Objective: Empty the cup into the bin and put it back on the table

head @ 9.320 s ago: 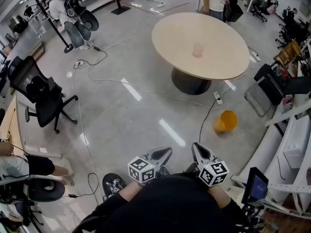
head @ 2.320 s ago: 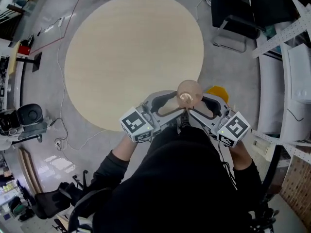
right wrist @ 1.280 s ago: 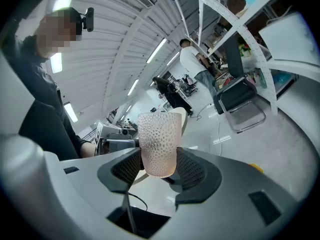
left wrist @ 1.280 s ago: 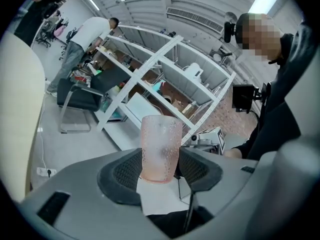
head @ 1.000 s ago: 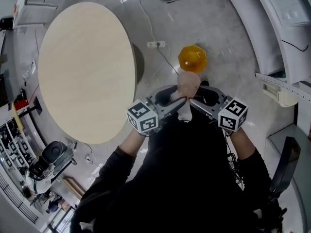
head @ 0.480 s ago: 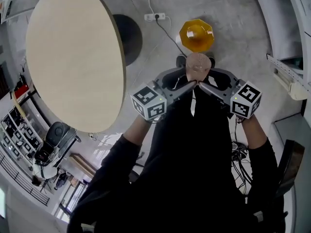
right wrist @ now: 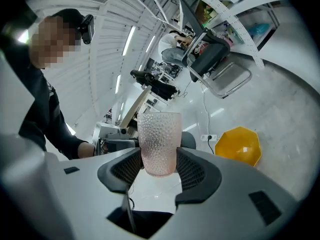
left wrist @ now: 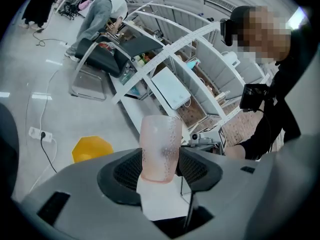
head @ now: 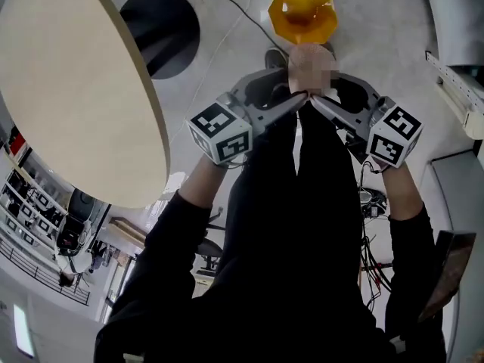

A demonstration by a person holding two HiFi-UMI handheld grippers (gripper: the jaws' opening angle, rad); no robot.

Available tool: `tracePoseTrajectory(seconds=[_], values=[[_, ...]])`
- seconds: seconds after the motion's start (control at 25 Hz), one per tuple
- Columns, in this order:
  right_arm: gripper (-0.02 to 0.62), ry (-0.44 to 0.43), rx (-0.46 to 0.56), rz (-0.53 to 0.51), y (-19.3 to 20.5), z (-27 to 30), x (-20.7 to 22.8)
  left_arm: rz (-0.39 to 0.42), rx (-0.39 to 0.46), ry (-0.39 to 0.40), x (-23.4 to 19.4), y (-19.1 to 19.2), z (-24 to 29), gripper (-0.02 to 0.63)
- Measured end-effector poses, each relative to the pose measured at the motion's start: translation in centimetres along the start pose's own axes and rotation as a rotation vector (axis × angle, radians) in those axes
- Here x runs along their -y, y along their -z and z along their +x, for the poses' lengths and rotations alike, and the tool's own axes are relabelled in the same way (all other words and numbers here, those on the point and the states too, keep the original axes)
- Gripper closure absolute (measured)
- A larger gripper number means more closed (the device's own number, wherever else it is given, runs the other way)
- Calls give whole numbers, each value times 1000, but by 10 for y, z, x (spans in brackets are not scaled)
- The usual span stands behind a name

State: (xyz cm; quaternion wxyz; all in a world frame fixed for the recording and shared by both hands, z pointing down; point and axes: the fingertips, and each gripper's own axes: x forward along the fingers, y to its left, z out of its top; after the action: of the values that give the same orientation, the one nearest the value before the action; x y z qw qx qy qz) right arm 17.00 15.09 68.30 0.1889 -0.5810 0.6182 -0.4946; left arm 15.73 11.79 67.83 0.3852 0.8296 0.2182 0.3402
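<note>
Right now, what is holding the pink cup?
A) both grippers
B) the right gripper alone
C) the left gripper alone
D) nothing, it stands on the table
A: the cup sits clamped between the jaws of the left gripper and of the right gripper, off the table.

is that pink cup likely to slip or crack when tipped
The cup looks like stiff dimpled plastic, so probably light and not brittle. Its bumpy wall should help grip. The jaws pinch only its base, so it may wobble when tilted.
</note>
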Motion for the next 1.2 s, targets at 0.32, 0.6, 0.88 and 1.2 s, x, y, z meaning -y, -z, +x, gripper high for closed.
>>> tracePoseTrajectory(seconds=[0.32,0.6,0.88,1.2], values=[[368,-2,-57,8,34,28,47,-67,-5,-7,-52,36,16,362],[368,-8,-60,148,59,43,94,-204,-11,-32,-95,64,39,362],[370,-2,-41,210,70,48,117,-256,-49,-42,-113,76,53,362],[370,6,-21,278,64,39,131,-328,-62,-53,-116,73,69,364]])
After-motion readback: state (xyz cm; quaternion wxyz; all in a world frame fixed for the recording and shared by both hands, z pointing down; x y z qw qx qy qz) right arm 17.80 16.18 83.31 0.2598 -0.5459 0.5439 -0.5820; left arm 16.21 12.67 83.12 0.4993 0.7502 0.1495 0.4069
